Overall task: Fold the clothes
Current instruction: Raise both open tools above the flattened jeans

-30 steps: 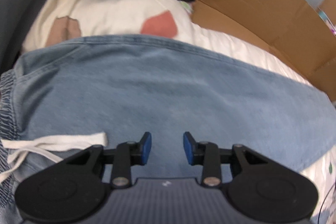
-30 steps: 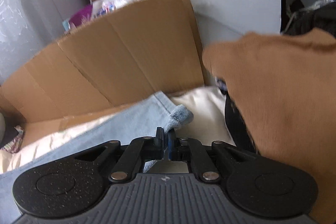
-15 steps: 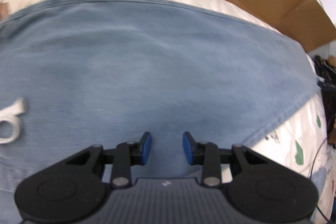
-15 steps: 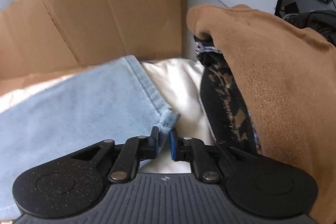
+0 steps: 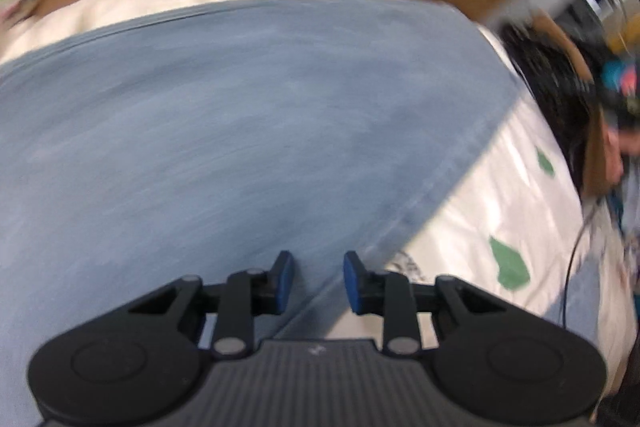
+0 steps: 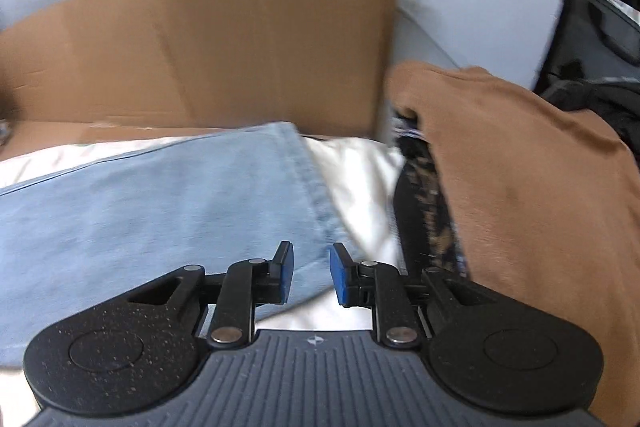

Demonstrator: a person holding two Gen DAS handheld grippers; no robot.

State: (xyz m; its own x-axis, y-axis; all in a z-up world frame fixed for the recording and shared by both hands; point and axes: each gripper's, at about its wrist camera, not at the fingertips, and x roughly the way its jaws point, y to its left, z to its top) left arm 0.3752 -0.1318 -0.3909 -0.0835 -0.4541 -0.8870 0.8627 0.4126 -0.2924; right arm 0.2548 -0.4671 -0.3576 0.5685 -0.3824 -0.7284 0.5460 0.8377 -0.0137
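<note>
Two grippers over light blue denim trousers (image 5: 248,131), spread flat on a cream bedsheet (image 5: 500,211) beside a cardboard sheet (image 6: 224,43). Left gripper (image 5: 315,281): fingers apart and closing, hovering above the trousers' hemmed edge, denim below the gap, unpinched. Right gripper (image 6: 311,277): fingers apart and opening, hem corner below and between them, unclamped. Brown garment (image 6: 520,187) heaped just right.

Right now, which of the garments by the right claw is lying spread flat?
The blue denim, spread flat on the white sheet. The brown garment and the dark patterned one under it sit heaped.
</note>
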